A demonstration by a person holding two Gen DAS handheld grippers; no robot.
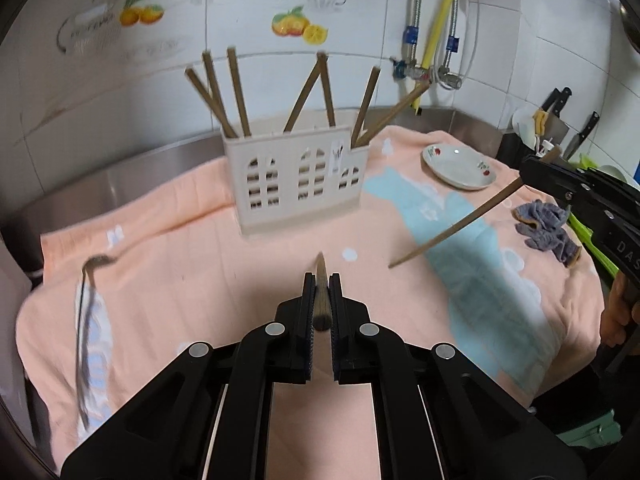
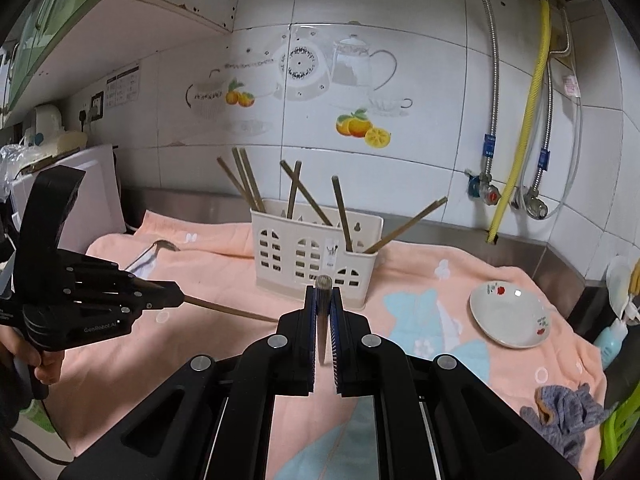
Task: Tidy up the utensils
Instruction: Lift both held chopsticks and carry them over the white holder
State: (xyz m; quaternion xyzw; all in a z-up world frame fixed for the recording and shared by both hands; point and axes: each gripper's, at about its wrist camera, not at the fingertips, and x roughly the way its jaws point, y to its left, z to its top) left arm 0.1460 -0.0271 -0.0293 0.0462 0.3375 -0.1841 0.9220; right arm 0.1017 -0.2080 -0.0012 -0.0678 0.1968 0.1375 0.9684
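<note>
A cream utensil holder point(image 1: 298, 178) point(image 2: 316, 258) stands on the peach towel with several brown chopsticks leaning in it. My left gripper point(image 1: 322, 290) is shut on one chopstick point(image 1: 321, 296) that points toward the holder; in the right wrist view that gripper point(image 2: 176, 296) is at the left with the chopstick point(image 2: 228, 310) sticking out. My right gripper point(image 2: 323, 300) is shut on another chopstick point(image 2: 323, 308), seen end-on. In the left wrist view this gripper point(image 1: 528, 174) is at the right, its chopstick point(image 1: 456, 226) slanting down to the towel.
A white dish point(image 1: 458, 166) point(image 2: 510, 316) lies right of the holder. A grey cloth point(image 1: 548, 230) point(image 2: 568, 412) lies at the towel's right edge. A metal utensil point(image 1: 86, 332) point(image 2: 154, 250) lies on the left. Knives point(image 1: 576, 136) stand far right. Pipes point(image 2: 516, 152) run down the tiled wall.
</note>
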